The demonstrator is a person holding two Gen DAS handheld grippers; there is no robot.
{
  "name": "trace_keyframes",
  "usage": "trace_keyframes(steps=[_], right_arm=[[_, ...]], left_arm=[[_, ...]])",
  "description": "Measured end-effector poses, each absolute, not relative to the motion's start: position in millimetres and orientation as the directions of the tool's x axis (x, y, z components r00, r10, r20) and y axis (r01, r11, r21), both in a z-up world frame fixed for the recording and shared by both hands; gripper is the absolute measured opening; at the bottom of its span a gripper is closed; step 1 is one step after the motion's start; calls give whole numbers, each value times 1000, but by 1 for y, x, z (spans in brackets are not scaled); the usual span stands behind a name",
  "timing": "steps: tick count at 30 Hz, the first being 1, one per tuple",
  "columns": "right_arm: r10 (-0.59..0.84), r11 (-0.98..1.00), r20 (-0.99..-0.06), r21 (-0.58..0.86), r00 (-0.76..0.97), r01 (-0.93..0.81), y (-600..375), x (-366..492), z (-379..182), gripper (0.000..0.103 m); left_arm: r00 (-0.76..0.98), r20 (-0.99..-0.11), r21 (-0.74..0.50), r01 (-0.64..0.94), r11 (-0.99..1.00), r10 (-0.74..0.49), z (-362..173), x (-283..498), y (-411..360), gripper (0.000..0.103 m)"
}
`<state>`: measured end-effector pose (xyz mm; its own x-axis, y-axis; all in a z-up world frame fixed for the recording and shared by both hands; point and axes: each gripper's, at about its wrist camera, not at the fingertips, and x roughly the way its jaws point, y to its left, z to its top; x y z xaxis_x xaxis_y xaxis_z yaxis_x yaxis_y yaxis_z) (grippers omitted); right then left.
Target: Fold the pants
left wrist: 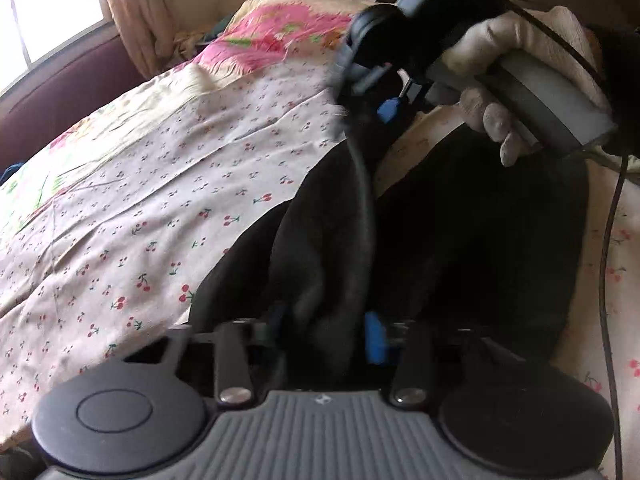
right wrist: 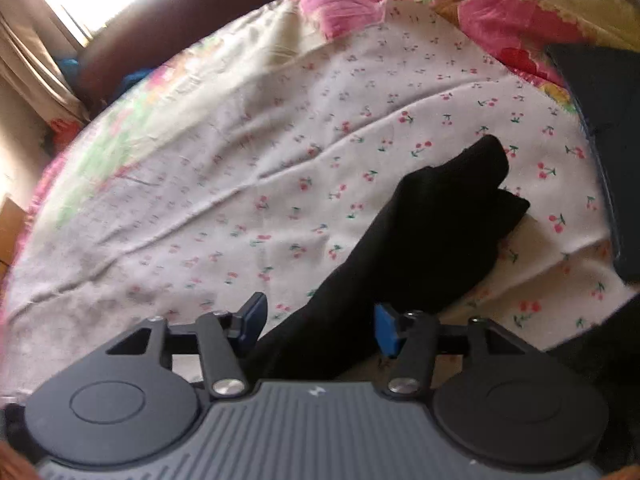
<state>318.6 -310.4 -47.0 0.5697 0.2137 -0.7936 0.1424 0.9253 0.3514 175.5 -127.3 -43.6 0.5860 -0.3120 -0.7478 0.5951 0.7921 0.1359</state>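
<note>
Black pants point(left wrist: 480, 240) lie on a cherry-print bedsheet point(left wrist: 160, 200). At the bottom of the left wrist view, my left gripper point(left wrist: 328, 328) is shut on a bunched fold of the pants that fills the space between its blue pads. A taut strand of the cloth rises to my right gripper point(left wrist: 372, 96), held higher up by a gloved hand point(left wrist: 500, 52). In the right wrist view the pants point(right wrist: 440, 216) run between the pads of the right gripper point(right wrist: 320, 324), and a loose end lies beyond on the sheet point(right wrist: 240, 160).
A pink floral blanket point(left wrist: 280, 28) covers the far end of the bed. A maroon padded edge point(left wrist: 60, 92), a curtain and a bright window lie beyond. A dark blue flat object point(right wrist: 600, 100) sits at the right. A cable point(left wrist: 612, 240) hangs from the right gripper.
</note>
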Motion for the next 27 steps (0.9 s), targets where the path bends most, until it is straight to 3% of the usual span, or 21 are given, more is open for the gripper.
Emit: trace_keyframes(steps=[1, 4, 10, 13, 17, 18, 20, 24, 27], right_arm=[[228, 911, -793, 379, 565, 164, -317, 318, -50, 7], [285, 869, -741, 468, 608, 163, -338, 299, -36, 6], [322, 820, -541, 570, 777, 57, -380, 193, 25, 6], [268, 829, -585, 545, 766, 126, -399, 145, 8, 7], [229, 840, -717, 487, 658, 239, -408, 123, -44, 13], [239, 825, -715, 507, 658, 251, -411, 120, -51, 15], [246, 788, -694, 550, 677, 277, -418, 115, -56, 30], [251, 739, -629, 615, 736, 274, -435, 114, -54, 41], [256, 725, -616, 632, 745, 273, -441, 131, -59, 46]], left_arm=[[581, -752, 130, 593, 795, -311, -42, 176, -126, 32], [571, -742, 77, 593, 801, -351, -29, 177, -119, 25], [575, -649, 20, 668, 744, -498, 8, 140, -114, 25], [504, -703, 33, 728, 685, -502, -12, 119, -129, 25], [449, -783, 80, 760, 645, -431, -45, 104, -147, 26], [462, -780, 102, 759, 643, -421, -45, 100, -149, 27], [465, -779, 104, 757, 645, -421, -41, 100, -149, 32], [463, -775, 79, 746, 662, -430, -36, 106, -144, 47], [462, -783, 88, 745, 662, -416, -37, 111, -152, 50]])
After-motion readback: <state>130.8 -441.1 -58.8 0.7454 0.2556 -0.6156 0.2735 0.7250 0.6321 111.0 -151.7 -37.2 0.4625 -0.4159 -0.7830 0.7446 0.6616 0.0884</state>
